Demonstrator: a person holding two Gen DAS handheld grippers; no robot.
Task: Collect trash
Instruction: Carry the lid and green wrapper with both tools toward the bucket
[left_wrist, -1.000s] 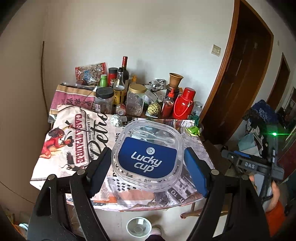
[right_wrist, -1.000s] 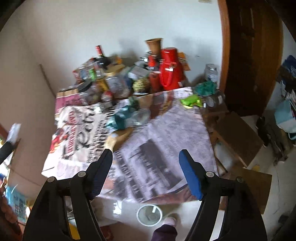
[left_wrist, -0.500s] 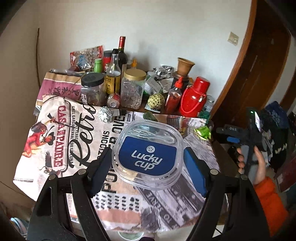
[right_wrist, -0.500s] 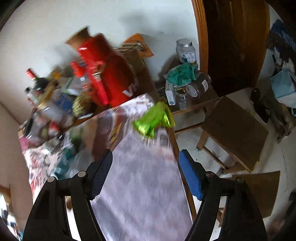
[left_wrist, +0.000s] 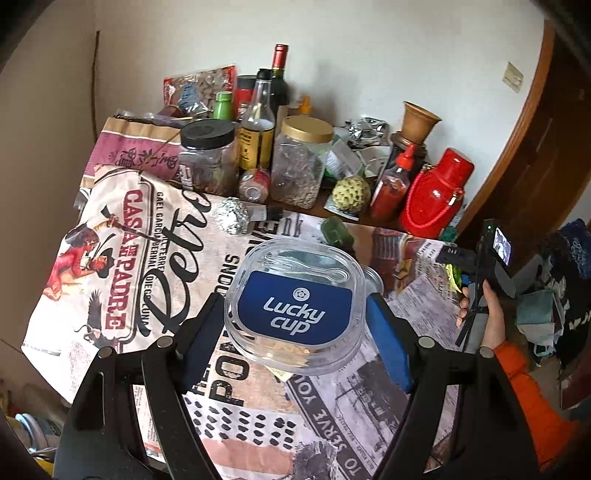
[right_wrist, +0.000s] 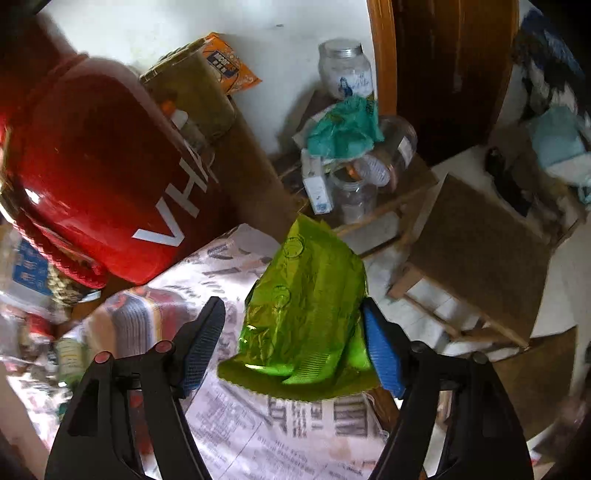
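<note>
My left gripper (left_wrist: 293, 298) is shut on a clear plastic "Lucky cup" container (left_wrist: 295, 314) with a blue label, held above the printed tablecloth (left_wrist: 122, 280). A crumpled foil ball (left_wrist: 232, 216) lies on the cloth beyond it. In the right wrist view, a crinkled green wrapper (right_wrist: 306, 306) lies at the table's right edge between the jaws of my right gripper (right_wrist: 291, 303). Those jaws are closing. The right pad (right_wrist: 380, 350) is at the wrapper's edge and the left pad (right_wrist: 201, 343) stands off it. The left wrist view shows a hand with an orange sleeve holding the right gripper (left_wrist: 480, 266).
A red thermos (right_wrist: 92, 166) stands just left of the wrapper. Jars (left_wrist: 301, 162), bottles (left_wrist: 258, 122) and packets crowd the back of the table. Past the right table edge are a low shelf with jars (right_wrist: 351, 170) and a wooden stool (right_wrist: 480, 251).
The left gripper carried the container lower and closer over the table. The right gripper swung right and down to the green wrapper, which now sits between its narrowing jaws.
</note>
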